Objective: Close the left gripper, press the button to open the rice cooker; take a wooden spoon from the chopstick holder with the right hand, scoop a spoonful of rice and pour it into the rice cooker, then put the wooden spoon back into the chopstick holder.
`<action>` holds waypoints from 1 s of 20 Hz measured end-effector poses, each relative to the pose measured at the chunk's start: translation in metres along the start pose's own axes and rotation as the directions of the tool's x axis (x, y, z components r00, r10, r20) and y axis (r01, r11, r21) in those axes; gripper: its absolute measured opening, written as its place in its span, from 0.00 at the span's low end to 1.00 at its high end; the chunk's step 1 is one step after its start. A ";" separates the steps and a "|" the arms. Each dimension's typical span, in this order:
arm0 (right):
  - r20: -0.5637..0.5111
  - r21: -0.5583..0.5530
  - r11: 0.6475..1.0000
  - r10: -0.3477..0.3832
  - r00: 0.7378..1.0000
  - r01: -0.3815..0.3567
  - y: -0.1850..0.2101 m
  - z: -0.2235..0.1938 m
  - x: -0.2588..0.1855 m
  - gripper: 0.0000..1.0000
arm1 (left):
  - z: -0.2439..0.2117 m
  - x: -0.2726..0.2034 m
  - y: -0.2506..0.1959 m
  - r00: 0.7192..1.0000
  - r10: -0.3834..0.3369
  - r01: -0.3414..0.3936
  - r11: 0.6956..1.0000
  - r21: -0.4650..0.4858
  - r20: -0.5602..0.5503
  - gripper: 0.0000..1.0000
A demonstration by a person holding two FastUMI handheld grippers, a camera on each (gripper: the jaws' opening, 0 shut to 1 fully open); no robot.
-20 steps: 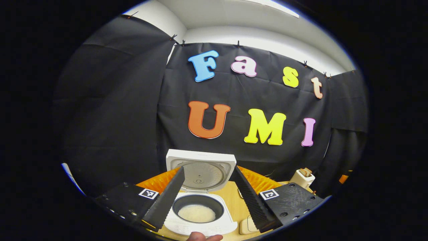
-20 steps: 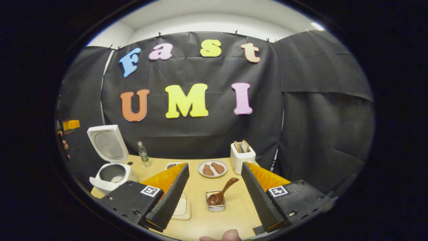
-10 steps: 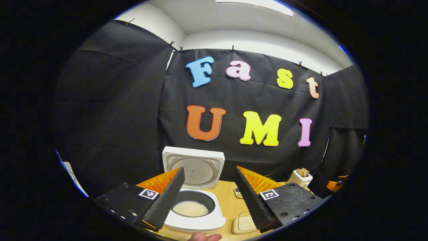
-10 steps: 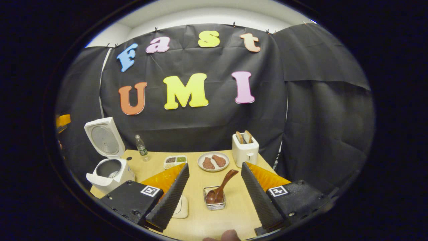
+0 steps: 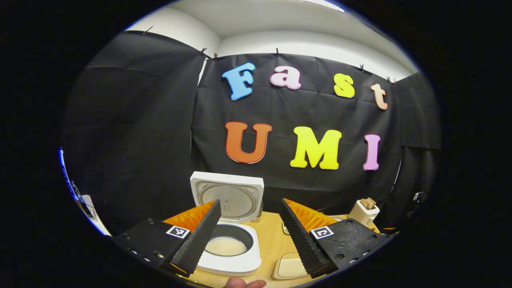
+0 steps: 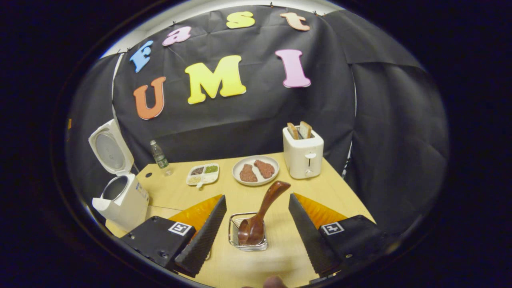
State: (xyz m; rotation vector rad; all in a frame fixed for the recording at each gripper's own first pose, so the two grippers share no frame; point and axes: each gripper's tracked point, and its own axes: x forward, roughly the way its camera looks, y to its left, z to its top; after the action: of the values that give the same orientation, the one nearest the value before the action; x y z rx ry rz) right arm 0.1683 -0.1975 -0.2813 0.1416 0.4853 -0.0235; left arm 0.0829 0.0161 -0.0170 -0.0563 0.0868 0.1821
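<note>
**Cooker open, spoon in its holder, both tongs spread**

My left gripper has its two ribbed, wedge-shaped fingers wide apart, holding nothing. Between them I see the rice cooker, a smooth white rounded box with its square lid standing upright on the hinge; the round dark pot inside holds a pale, grainy layer of rice. It sits on the light wood-grain table, with a flat cream dish just beside it.

My right gripper is also spread, gripping nothing. Between its fingers stands the chopstick holder, a small square basket of shiny wire, and the wooden spoon rests in it bowl down, its glossy brown curved handle tilted up and away. Farther back sit a round plate with two brown pieces, a boxy white toaster, a compartment tray and a clear bottle
</note>
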 end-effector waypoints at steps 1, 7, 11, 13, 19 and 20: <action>-0.025 0.025 1.000 0.004 1.000 -0.003 -0.004 -0.010 0.014 0.97 | 0.000 0.004 -0.003 1.000 0.009 -0.009 1.000 0.003 -0.002 0.94; -0.090 0.099 0.994 0.044 0.995 -0.035 -0.013 -0.028 0.064 0.67 | -0.019 0.021 -0.021 0.997 0.023 -0.022 1.000 0.014 -0.078 0.94; -0.119 0.108 0.992 0.070 0.990 -0.057 -0.007 -0.034 0.080 0.42 | -0.018 0.022 -0.022 0.996 0.023 -0.022 1.000 0.019 -0.082 0.94; -0.120 0.113 0.992 0.070 0.990 -0.057 -0.004 -0.033 0.078 0.32 | -0.019 0.020 -0.016 0.996 0.031 -0.029 0.999 0.020 -0.079 0.94; -0.121 0.088 0.995 0.047 0.991 -0.037 0.004 -0.024 0.055 0.19 | -0.016 0.004 0.005 0.997 0.049 -0.050 0.999 -0.021 -0.062 0.94; -0.107 0.074 0.997 0.043 0.993 -0.035 0.008 -0.016 0.049 0.19 | -0.015 0.001 0.008 0.997 0.048 -0.050 0.998 -0.030 -0.058 0.94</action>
State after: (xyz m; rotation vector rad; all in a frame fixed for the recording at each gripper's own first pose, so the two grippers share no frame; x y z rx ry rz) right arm 0.2043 -0.1873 -0.3171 0.2238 0.5900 0.0046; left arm 0.0814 0.0235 -0.0321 -0.0904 0.1422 0.2307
